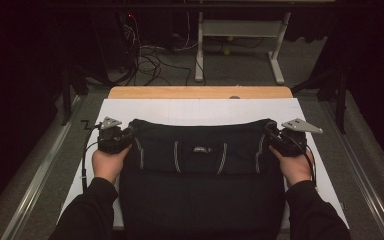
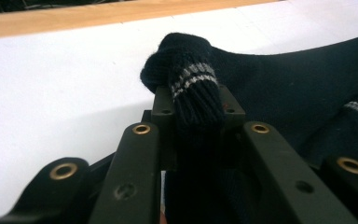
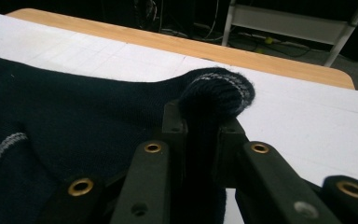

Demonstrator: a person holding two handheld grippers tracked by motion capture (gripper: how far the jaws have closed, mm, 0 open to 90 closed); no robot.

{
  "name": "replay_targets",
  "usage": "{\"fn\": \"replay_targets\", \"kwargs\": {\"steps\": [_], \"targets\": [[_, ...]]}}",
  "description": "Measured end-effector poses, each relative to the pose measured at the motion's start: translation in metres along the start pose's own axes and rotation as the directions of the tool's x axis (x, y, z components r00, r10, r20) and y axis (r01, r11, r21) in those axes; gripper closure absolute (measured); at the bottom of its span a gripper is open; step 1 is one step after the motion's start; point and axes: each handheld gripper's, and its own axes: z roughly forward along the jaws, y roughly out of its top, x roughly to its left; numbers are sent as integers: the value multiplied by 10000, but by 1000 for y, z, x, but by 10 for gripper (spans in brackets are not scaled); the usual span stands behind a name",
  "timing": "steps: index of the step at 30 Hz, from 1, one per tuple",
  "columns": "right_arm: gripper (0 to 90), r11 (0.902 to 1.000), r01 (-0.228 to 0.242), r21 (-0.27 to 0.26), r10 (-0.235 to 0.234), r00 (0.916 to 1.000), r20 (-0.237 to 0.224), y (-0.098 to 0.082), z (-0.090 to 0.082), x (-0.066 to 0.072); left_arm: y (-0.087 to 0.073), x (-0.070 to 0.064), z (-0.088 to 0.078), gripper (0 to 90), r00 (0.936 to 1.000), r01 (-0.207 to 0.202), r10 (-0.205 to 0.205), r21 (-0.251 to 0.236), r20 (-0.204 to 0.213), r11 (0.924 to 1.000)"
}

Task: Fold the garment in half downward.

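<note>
A dark navy knitted garment (image 1: 200, 170) with thin grey stripes lies spread on the white board (image 1: 195, 110). My left gripper (image 1: 125, 134) is shut on its far left corner, where a bunched ribbed edge with grey bands (image 2: 193, 88) sticks up between the jaws. My right gripper (image 1: 272, 134) is shut on the far right corner; a rolled striped hem (image 3: 216, 93) bulges above its jaws. The garment (image 2: 298, 88) stretches between the two hands, its far edge pulled taut, and dark cloth (image 3: 74, 121) runs off to the left in the right gripper view.
The white board lies on a wooden table (image 1: 200, 92), whose far edge shows beyond it. Behind stand a white desk frame (image 1: 240, 30) and tangled cables (image 1: 150, 60) on the floor. Metal rails (image 1: 40, 170) run along both sides.
</note>
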Motion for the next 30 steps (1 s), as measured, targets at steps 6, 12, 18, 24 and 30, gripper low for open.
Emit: {"fn": "replay_targets", "kwargs": {"steps": [6,12,18,24,30], "targets": [[792,9990,-53,-433,59,9999,146,22,4,-5,23,3,-3,722,9999,-20,16,-340,-137,9994],[790,9977,156,-662,-131,9992,387,33,13,-5,25,8,7,720,9994,264,-270,-276,-227,9993],[788,9992,336,227,-348,9979,546,22,45,-4,13,14,35,713,9978,578,-562,476,-343,9972],[779,9950,135,987,-209,9970,743,9,70,-7,7,18,52,696,9957,857,-826,752,-430,9935],[484,9901,-471,1323,360,9957,850,4,73,-12,-3,27,50,477,9886,1492,-1465,949,-343,9842]]}}
